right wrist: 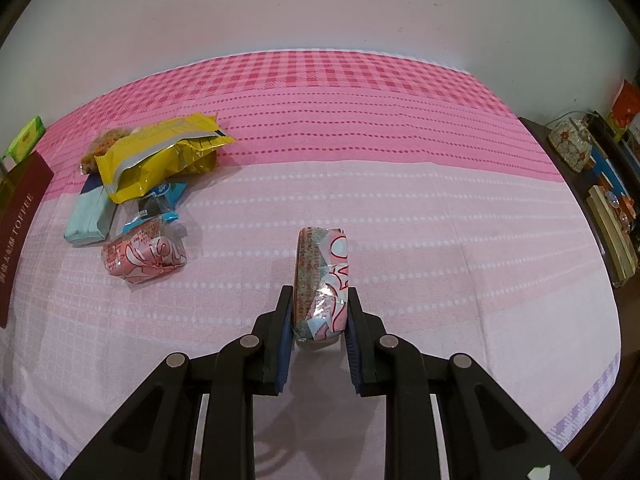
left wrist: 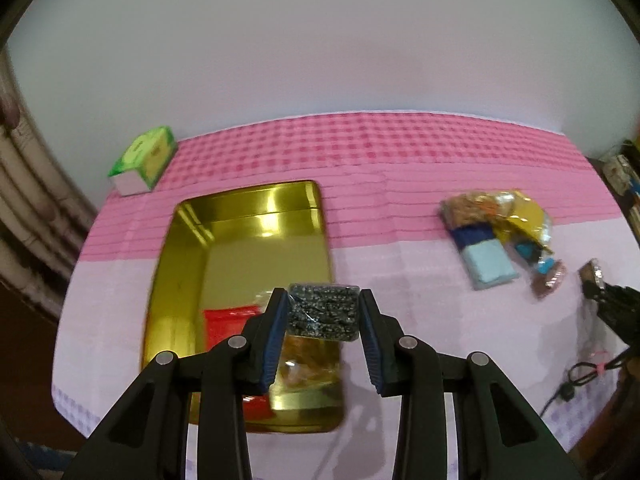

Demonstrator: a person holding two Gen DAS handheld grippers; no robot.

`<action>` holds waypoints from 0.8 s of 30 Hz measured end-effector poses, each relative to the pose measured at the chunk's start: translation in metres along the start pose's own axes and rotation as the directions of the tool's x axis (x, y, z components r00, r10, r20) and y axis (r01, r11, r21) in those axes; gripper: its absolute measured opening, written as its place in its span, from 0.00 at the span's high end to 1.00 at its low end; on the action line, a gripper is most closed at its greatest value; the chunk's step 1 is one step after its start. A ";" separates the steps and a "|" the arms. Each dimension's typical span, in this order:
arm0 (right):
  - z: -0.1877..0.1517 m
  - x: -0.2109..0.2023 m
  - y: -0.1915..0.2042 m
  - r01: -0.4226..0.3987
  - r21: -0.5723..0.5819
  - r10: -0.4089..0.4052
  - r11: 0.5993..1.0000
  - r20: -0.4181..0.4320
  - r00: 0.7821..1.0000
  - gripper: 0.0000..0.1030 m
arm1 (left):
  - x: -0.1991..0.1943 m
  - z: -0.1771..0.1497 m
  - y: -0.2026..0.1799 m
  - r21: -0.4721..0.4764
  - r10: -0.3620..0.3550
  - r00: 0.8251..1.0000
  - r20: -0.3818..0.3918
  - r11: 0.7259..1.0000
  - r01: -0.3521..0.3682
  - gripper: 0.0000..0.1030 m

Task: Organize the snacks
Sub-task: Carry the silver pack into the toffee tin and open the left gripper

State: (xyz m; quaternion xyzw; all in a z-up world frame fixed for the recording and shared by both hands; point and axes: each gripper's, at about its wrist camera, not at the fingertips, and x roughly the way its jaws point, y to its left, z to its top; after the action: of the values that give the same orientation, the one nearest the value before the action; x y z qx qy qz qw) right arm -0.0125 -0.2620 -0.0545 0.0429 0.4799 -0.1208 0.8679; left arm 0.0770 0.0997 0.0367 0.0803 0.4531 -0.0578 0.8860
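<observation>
One gold tin (left wrist: 256,216) sits near the table's left edge, a red packet (left wrist: 228,320) inside. The left gripper (left wrist: 324,320), level above it, clamps one black-speckled snack (left wrist: 323,312). The right gripper (right wrist: 318,312), tilted down mid-table, clamps one pink-wrapped cake (right wrist: 322,276); its twin (right wrist: 144,258) lies beside the pile (right wrist: 156,160).

My left tongs (left wrist: 324,312) grip a black speckled snack pack (left wrist: 323,310) above the gold tin (left wrist: 176,280) on the surface (left wrist: 420,320).
</observation>
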 end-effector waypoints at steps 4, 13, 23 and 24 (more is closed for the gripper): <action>-0.001 0.000 0.002 0.006 -0.006 -0.006 1.000 -0.001 1.000 0.80 | 0.005 -0.005 0.018 -0.036 -0.012 1.000 -0.011 0.999 0.011 0.65; -0.001 -0.001 0.005 0.017 -0.013 -0.017 1.000 0.001 1.000 0.80 | 0.023 -0.017 0.048 -0.058 0.067 0.997 -0.039 0.996 -0.069 0.65; 0.000 -0.001 0.007 0.025 -0.009 -0.025 1.000 -0.002 1.000 0.80 | 0.038 -0.032 0.061 -0.068 0.085 0.995 -0.051 0.994 -0.089 0.65; 0.000 -0.001 0.008 0.027 -0.009 -0.027 1.000 -0.003 1.000 0.80 | 0.038 -0.033 0.061 -0.062 0.087 0.995 -0.048 0.994 -0.090 0.65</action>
State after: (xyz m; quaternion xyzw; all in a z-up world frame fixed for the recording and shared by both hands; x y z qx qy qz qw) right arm -0.0109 -0.2542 -0.0538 0.0325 0.4822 -0.1304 0.8657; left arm 0.0842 0.1643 -0.0078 0.0731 0.4705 -0.0021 0.8793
